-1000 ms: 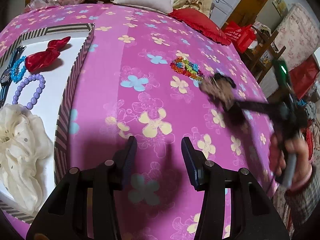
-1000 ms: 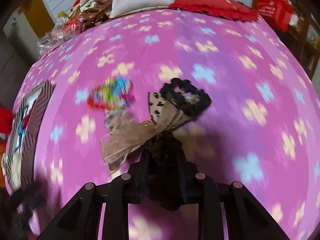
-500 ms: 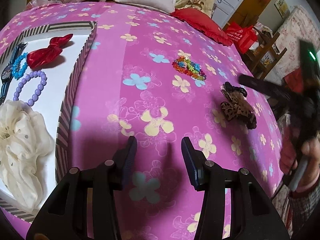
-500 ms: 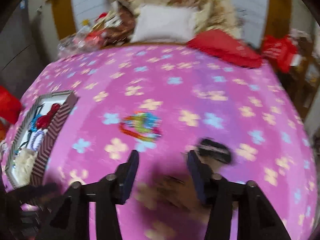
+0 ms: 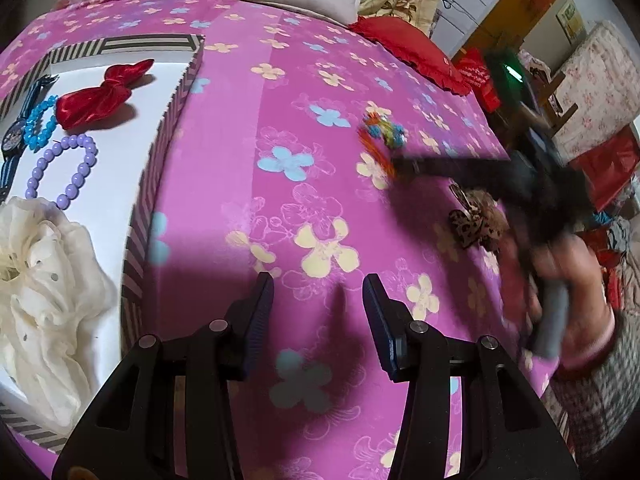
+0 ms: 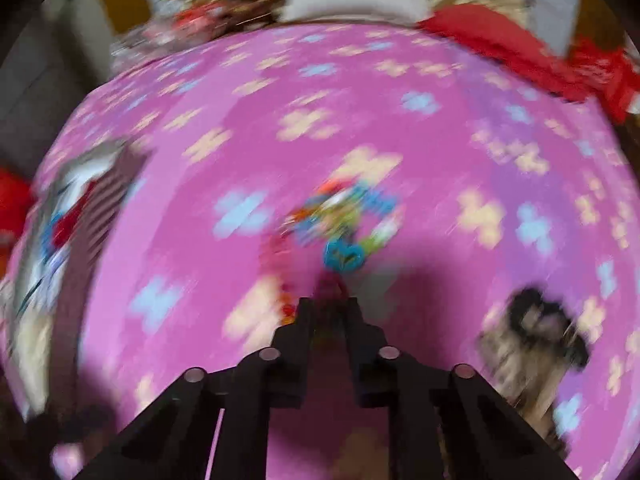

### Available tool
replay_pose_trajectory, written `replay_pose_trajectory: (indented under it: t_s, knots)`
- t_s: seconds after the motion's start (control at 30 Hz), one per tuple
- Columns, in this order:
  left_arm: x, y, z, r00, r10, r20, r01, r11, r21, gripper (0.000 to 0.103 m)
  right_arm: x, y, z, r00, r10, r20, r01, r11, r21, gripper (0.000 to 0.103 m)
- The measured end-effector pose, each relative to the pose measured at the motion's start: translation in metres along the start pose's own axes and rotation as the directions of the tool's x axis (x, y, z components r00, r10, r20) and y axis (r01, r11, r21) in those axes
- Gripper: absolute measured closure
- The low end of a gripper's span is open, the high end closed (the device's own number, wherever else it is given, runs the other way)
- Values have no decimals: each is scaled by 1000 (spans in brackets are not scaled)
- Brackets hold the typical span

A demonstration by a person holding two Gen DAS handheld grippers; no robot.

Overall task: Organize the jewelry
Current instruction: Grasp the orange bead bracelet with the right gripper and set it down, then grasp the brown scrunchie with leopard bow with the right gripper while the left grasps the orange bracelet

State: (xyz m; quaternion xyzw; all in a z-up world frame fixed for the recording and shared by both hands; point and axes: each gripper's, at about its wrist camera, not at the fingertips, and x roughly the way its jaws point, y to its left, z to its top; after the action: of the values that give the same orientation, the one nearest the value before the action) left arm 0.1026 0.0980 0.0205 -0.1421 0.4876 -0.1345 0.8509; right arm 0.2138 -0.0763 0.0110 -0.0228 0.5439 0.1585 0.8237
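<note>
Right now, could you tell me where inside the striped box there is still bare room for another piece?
The striped box is bare along its right wall, between the red bow and the cream scrunchie, right of the purple bead bracelet. Its left edge is crowded: blue bracelet and watch.

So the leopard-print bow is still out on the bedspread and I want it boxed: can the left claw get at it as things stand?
Probably not yet: the bow lies far to the right of the open left claw, and the right claw, closing by the colourful bracelet, reaches across above it.
</note>
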Motion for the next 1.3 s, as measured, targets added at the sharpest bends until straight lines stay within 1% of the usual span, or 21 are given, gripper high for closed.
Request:
replay_pose_trajectory:
  t_s: [0.07, 0.13, 0.2, 0.27, 0.3, 0.33, 0.37, 0.43, 0.57, 0.63, 0.77, 0.87, 0.97, 1.13, 1.17, 1.2, 1.23, 1.27, 1.3]
  knots:
    - [-1, 2, 1, 1000, 5, 3, -5, 1000, -2, 57, -9, 10, -29, 997, 65, -32, -66, 997, -47, 91]
    - [-1, 3, 1, 1000, 9, 6, -9, 1000, -4, 57, -19, 15, -53, 994, 93, -56, -98, 992, -82, 91]
    - [-1, 2, 0, 1000, 12, 6, -12, 1000, -3, 57, -27, 12, -71, 992, 106, -74, -112, 990, -81, 91]
    - [-1, 0, -1, 1000, 15, 5, -15, 1000, 3, 58, -35, 5, -83, 993, 90, -72, -94, 994, -55, 89]
    - [-1, 0, -1, 1000, 17, 6, -17, 1000, 8, 58, -43, -3, -88, 996, 77, -53, -79, 996, -35, 88]
    - [-1, -2, -2, 1000, 18, 7, -18, 1000, 13, 58, -51, -11, -94, 998, 61, -21, -61, 998, -4, 82]
    - [-1, -4, -3, 1000, 18, 9, -18, 1000, 21, 57, -58, -19, -100, 999, 52, 4, -53, 998, 23, 73]
    - [-2, -8, -5, 1000, 17, 14, -17, 999, 39, 57, -77, -39, -111, 997, 37, 71, -43, 994, 98, 67]
    - [4, -17, -11, 1000, 9, 6, -9, 997, 78, 57, -100, -75, -133, 990, 12, 139, -42, 976, 215, 66]
    - [9, -23, -16, 1000, -3, -6, 3, 995, 99, 57, -107, -89, -141, 988, 0, 152, -38, 967, 250, 66]
    - [17, -37, -17, 1000, -9, -7, 10, 991, 132, 57, -110, -108, -154, 985, -22, 173, -30, 956, 291, 66]
    - [26, -44, -10, 999, -38, -33, 42, 990, 131, 58, -109, -119, -155, 981, -22, 193, -40, 949, 312, 65]
    - [37, -55, -1, 999, -11, -40, 18, 985, 173, 58, -109, -123, -151, 977, -27, 212, -42, 949, 313, 65]
    - [51, -73, 7, 999, 5, -45, 6, 972, 234, 58, -106, -122, -137, 970, -75, 233, 6, 960, 282, 65]
    - [53, -76, 6, 999, 5, -44, 6, 968, 251, 73, -106, -123, -132, 968, -90, 236, 23, 963, 269, 65]
    - [55, -80, 4, 999, 3, -52, 11, 964, 267, 86, -104, -122, -128, 966, -106, 236, 43, 965, 257, 64]
    - [56, -80, 1, 998, 5, -59, 11, 962, 272, 95, -102, -121, -123, 963, -132, 234, 76, 969, 237, 62]
    - [54, -80, 0, 999, 1, -50, 13, 962, 274, 95, -99, -119, -119, 960, -154, 232, 103, 970, 219, 57]
    - [53, -79, -3, 999, -8, -53, 22, 963, 269, 95, -94, -119, -115, 958, -173, 228, 129, 972, 196, 55]
